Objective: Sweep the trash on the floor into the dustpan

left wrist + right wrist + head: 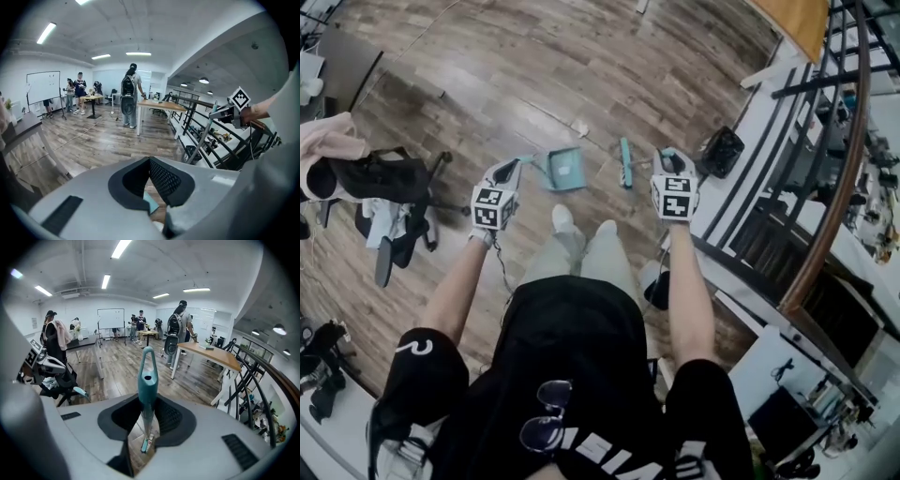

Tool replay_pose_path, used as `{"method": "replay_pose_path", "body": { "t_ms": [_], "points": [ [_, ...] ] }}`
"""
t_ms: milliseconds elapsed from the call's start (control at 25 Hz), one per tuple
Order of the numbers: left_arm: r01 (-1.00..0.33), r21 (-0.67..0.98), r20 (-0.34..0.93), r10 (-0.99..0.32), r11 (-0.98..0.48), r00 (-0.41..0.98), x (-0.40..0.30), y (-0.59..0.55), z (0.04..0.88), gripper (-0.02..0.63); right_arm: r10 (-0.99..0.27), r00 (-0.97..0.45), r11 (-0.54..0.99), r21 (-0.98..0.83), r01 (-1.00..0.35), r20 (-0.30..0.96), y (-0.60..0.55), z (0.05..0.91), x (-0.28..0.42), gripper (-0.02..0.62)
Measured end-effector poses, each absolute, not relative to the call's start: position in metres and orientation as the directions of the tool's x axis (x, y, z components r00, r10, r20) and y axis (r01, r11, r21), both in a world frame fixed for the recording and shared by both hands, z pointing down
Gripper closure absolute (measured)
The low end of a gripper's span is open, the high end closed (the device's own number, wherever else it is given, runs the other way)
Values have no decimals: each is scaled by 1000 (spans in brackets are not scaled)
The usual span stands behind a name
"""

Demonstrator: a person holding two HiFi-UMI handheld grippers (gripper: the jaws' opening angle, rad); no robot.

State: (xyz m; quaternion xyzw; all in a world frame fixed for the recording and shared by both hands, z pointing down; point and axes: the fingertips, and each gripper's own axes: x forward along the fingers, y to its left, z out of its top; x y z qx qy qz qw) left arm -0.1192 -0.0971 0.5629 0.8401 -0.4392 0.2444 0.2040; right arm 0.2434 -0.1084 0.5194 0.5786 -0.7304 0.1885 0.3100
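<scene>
Standing over the wooden floor (487, 56), I hold my left gripper (510, 169) and my right gripper (672, 161) out ahead of me, about level with each other. My right fingers (171, 418) are clamped on the teal broom (146, 380), whose hanging loop sticks up past them. Its head is down at the boards, at 3 o'clock of the dustpan (565, 171) and just beside it.

My left fingers (164, 180) meet at their tips, pinched on the dustpan's thin handle. In the head view that handle runs from the gripper toward 3 o'clock, to the teal pan. The pan is at 12 o'clock of my shoes (563, 217), just beyond them.

One small pale scrap (579, 127) lies on the floor at 12 o'clock of the dustpan, apart from it. At 3 o'clock of my right gripper stands a black bin (722, 152), close to the railing (837, 187). At 9 o'clock of my left gripper is a chair (389, 183) draped with clothes.
</scene>
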Motion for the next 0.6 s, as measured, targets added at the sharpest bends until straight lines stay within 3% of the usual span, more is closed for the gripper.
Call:
{"method": "replay_pose_path", "body": {
  "t_ms": [600],
  "points": [
    [-909,54,649,-677,-413,347,-146,-132,669,606,-675,-330,535,130,-835,660,-220,626,181,511]
  ]
}}
